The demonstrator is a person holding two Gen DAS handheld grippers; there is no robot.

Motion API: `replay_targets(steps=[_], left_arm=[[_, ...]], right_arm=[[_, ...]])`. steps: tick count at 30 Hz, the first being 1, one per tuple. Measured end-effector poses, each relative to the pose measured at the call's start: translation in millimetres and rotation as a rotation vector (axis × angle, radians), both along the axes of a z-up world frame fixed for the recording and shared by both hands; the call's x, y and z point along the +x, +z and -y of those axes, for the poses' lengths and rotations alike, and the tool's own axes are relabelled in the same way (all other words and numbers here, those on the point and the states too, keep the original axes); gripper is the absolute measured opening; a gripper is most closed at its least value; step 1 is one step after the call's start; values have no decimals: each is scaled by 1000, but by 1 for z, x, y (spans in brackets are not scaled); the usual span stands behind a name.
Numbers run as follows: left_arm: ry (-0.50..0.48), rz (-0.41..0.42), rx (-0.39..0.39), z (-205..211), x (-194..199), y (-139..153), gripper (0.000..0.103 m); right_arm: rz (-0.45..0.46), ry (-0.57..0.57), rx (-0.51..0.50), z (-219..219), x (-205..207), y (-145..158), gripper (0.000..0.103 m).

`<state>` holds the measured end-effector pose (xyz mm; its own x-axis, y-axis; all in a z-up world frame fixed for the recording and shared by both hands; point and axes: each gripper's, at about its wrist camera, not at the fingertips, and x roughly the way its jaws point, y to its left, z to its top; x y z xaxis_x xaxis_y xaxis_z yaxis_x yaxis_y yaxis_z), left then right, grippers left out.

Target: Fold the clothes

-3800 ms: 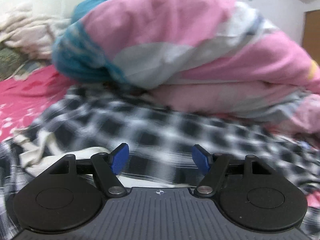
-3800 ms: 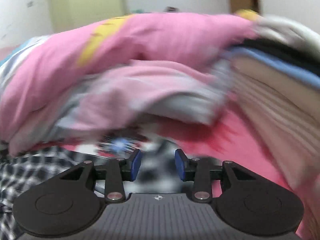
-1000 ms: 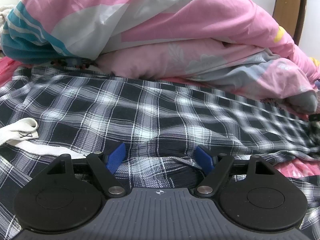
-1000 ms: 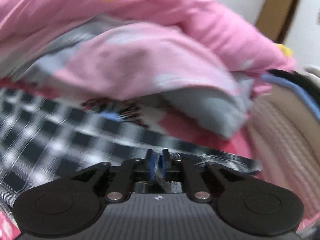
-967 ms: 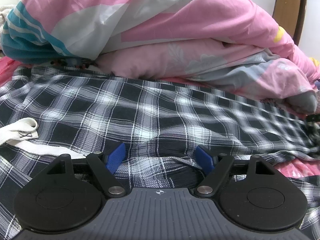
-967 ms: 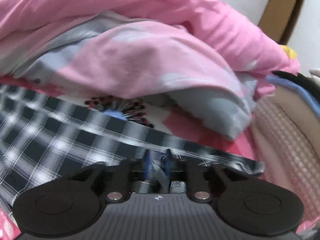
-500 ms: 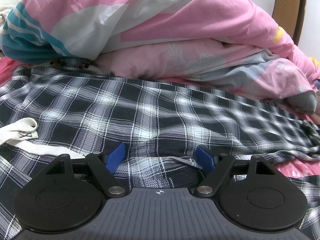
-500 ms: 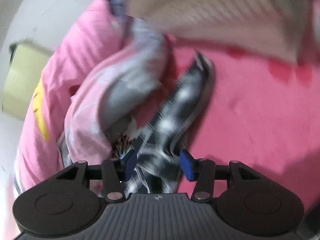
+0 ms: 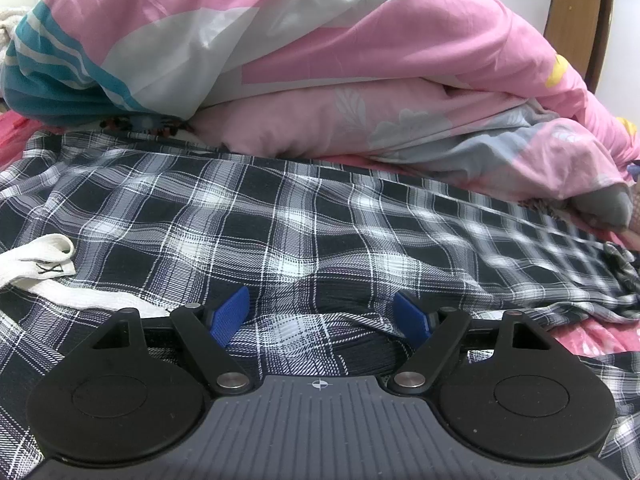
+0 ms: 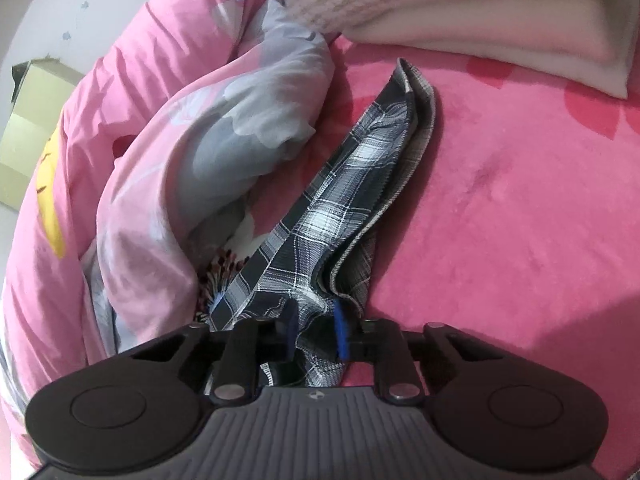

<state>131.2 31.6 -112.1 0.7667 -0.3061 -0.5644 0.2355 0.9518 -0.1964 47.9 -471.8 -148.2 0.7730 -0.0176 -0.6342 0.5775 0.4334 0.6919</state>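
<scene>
On the bed (image 10: 520, 200), the limp plaid garment (image 10: 352, 184) (bunched hem) is being closed on by the right gripper (image 10: 316, 334); the left gripper (image 9: 322, 314) is held spread.

Plaid garment (image 9: 280, 216): navy-black ground, white and grey check lines; inner side at hem grey fine-stripe.
White waistband (image 9: 44, 264), small black mark.
Duvet (image 9: 320, 60): pink, white, pale grey-blue flower print, teal stripes, yellow spot.
Bedsheet (image 10: 520, 220): hot pink, red patches.
Pillow (image 10: 460, 4): cream, beige check.
Gripper pads (image 9: 230, 314): blue; arms black.
</scene>
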Motion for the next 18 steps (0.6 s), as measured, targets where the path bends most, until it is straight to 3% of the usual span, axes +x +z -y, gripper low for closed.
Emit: replay_targets(steps=[9,18], left_arm=[[2,0,-3,0,0,-1,80],[4,1,-5,-1,-1,-1,80]], right_arm=[[-24,-64,-71,4,-1,6,22],[-50,-52,-102,4,10,5,28]])
